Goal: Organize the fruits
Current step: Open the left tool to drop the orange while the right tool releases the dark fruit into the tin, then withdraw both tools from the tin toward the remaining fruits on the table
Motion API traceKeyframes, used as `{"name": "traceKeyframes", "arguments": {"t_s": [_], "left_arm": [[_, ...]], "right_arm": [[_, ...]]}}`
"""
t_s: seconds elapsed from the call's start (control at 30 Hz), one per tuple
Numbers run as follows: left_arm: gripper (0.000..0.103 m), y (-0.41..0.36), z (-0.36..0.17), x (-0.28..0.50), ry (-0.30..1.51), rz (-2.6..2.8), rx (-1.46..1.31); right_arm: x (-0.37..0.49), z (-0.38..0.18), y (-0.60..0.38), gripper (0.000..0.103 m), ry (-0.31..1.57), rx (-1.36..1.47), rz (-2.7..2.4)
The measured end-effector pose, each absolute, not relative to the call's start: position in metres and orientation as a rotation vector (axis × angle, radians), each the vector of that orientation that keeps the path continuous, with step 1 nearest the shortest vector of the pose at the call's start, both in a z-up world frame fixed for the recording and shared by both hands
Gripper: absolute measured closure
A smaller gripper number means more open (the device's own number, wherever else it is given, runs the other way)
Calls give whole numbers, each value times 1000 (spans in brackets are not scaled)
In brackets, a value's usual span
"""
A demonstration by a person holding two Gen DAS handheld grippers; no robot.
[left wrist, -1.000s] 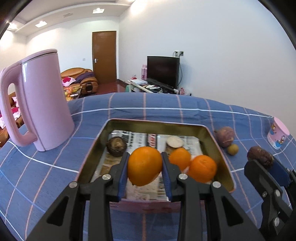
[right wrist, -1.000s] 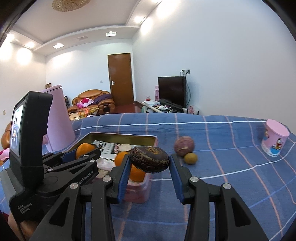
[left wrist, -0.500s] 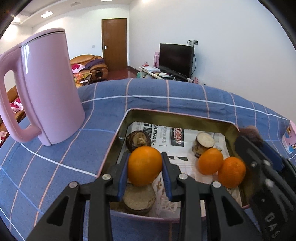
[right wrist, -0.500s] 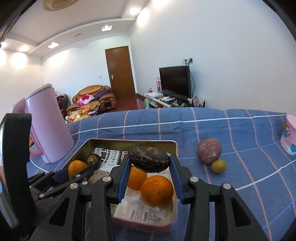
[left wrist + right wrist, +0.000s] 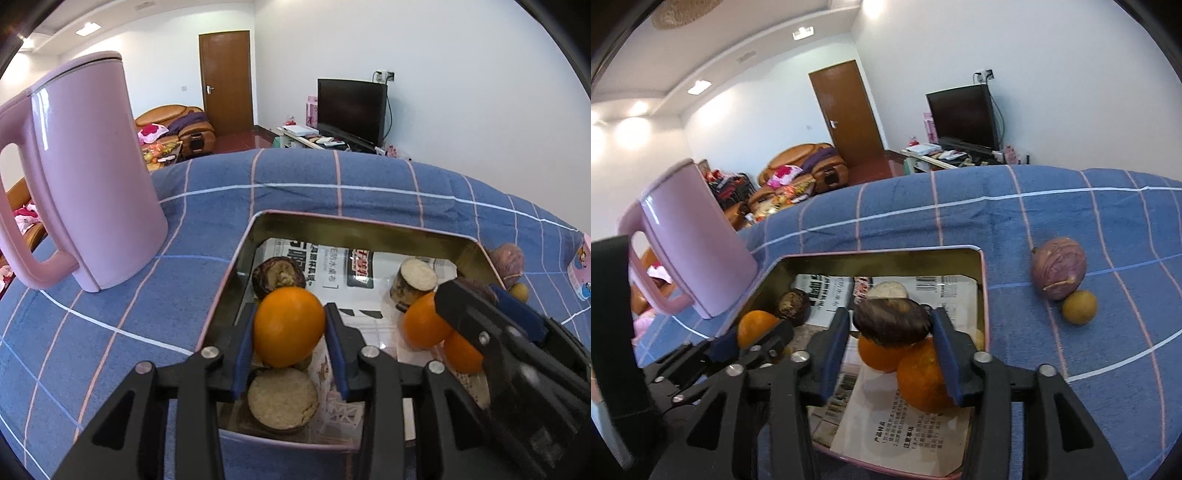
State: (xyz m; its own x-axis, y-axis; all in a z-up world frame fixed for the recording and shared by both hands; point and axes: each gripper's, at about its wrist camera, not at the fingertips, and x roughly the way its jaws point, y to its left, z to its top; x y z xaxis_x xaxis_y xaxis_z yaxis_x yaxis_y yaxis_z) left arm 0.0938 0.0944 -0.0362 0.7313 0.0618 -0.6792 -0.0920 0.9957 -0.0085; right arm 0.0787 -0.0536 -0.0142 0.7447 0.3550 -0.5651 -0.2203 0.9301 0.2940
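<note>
Left gripper (image 5: 290,330), jaws just opening, brackets an orange (image 5: 288,326) over the tin (image 5: 354,227). Right gripper (image 5: 892,332), also just opening, brackets a dark fruit (image 5: 892,321), its long axis crosswise, centre frame.

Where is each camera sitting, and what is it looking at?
Left wrist view: sits on the left gripper, looking forward and down into the tin tray; its own fingers flank an orange, and the right gripper pokes in beside it.
Right wrist view: sits on the right gripper, facing the tray; its fingers flank a dark brown fruit, with the left gripper alongside.
Shared: tray, oranges, pink kettle, blue checked cloth.
</note>
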Motion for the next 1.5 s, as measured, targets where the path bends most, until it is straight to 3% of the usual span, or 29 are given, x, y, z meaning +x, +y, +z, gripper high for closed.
{"name": "traceKeyframes", "arguments": {"t_s": [0.03, 0.07, 0.17, 0.23, 0.4, 1.5], "left_arm": [[53, 94, -36, 94, 743, 83, -42], [50, 94, -35, 93, 736, 80, -40], [36, 89, -32, 88, 705, 62, -25], [17, 85, -29, 84, 683, 74, -7], [1, 82, -20, 73, 607, 91, -7], [1, 71, -12, 43, 504, 118, -33]], "right_arm": [[76, -13, -54, 31, 646, 217, 323], [74, -12, -54, 28, 635, 218, 327], [65, -7, -56, 28, 589, 226, 334], [60, -5, -58, 27, 568, 231, 319], [55, 1, -72, 28, 529, 265, 286], [20, 13, -110, 28, 426, 162, 58]]}}
